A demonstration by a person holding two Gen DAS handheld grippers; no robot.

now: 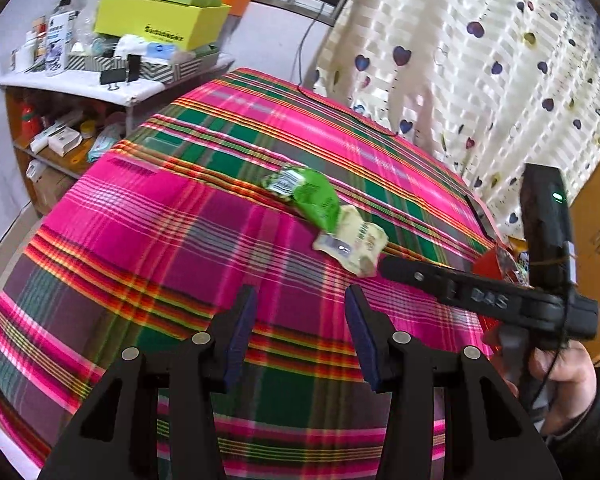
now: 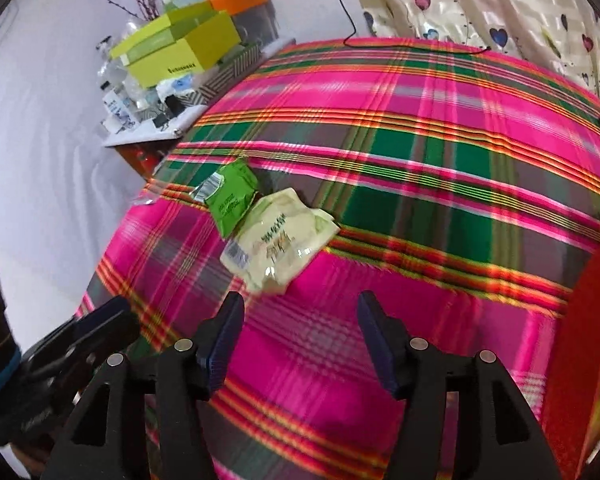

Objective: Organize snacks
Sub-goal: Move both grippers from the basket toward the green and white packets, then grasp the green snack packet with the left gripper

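Observation:
A green snack packet (image 1: 310, 196) and a cream snack packet (image 1: 352, 240) lie side by side, touching, on the pink and green plaid cloth (image 1: 180, 240). My left gripper (image 1: 300, 300) is open and empty above the cloth, short of both packets. The right gripper shows in the left wrist view (image 1: 384, 262), its tip beside the cream packet. In the right wrist view my right gripper (image 2: 300, 308) is open and empty just below the cream packet (image 2: 278, 240); the green packet (image 2: 230, 200) lies beyond it.
A red box (image 2: 580, 340) stands at the right edge, also seen in the left wrist view (image 1: 490, 264). A cluttered shelf with yellow-green boxes (image 1: 160, 16) stands at the far left. A heart-print curtain (image 1: 460, 60) hangs behind. A black cable (image 2: 400, 46) lies on the far cloth.

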